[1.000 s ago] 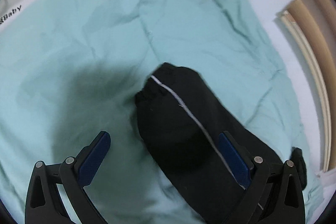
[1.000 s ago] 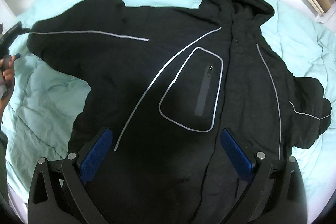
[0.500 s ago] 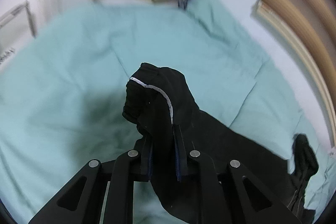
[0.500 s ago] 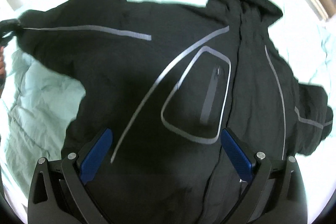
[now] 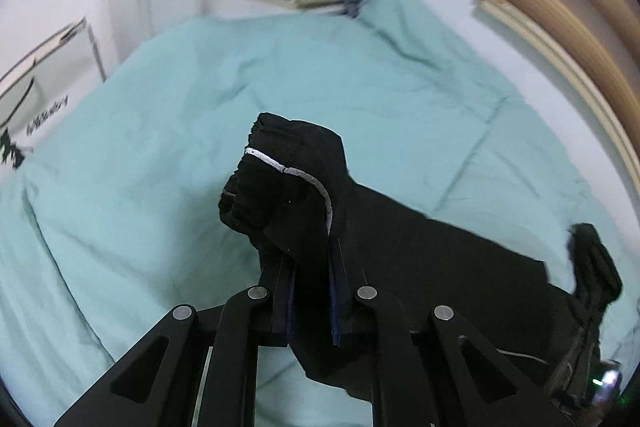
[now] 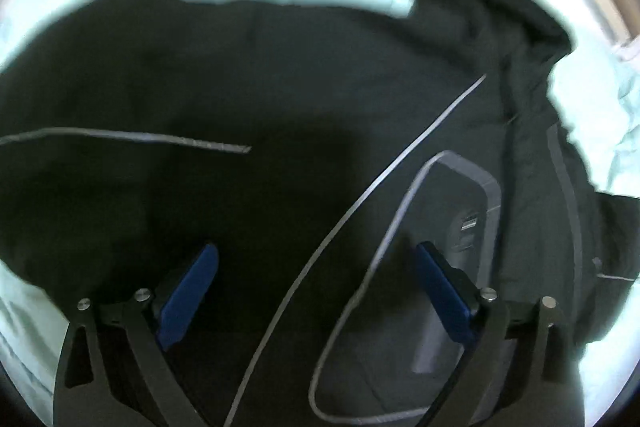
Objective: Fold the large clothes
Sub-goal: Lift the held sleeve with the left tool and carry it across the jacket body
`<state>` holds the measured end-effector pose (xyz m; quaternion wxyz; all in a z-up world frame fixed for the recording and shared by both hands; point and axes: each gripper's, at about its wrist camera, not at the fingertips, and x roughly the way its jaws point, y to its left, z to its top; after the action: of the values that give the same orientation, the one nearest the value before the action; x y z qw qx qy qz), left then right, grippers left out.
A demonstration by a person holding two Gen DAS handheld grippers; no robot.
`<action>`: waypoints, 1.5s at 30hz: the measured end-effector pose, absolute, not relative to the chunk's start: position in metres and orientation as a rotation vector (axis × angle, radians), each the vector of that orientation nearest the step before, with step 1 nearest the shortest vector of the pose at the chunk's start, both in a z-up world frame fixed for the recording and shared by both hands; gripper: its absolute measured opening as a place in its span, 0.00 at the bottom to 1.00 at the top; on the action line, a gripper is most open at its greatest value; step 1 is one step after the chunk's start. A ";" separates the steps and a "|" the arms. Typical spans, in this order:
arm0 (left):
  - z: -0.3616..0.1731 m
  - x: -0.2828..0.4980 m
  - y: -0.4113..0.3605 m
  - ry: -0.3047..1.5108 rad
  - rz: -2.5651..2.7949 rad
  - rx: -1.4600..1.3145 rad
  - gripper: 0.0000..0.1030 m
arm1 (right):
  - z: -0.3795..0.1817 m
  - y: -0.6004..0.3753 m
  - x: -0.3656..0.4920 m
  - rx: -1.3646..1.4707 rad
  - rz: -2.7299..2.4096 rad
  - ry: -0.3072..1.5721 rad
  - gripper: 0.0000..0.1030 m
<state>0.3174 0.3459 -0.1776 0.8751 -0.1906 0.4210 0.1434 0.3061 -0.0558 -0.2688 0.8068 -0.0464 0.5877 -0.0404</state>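
Black padded jacket (image 6: 280, 75) on teal bed quilt (image 5: 160, 131): left gripper (image 5: 310, 267) pinching sleeve cuff (image 5: 280, 171) at 12 o'clock; right gripper (image 6: 316, 291) jaws spread, closing over chest.

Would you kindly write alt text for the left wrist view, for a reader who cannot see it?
The left gripper is shut on the cuff end of a black jacket sleeve with a thin white stripe, holding it above a teal duvet. The rest of the jacket trails away to the right.
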 end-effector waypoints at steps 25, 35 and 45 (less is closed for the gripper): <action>-0.106 0.281 -0.044 0.839 -0.625 -0.105 0.12 | -0.193 -0.239 0.187 0.257 -0.256 1.157 0.95; -0.220 0.289 -0.174 1.096 -0.772 0.024 0.14 | -0.210 -0.316 0.171 0.309 -0.370 1.178 0.95; -0.236 0.277 -0.151 1.300 -0.859 -0.085 0.51 | -0.219 -0.330 0.192 0.355 -0.238 1.151 0.95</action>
<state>0.2774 -0.1511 -0.2360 0.7107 -0.0383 0.5860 -0.3873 0.1921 -0.3297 -0.2188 0.8174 0.1663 0.5401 -0.1118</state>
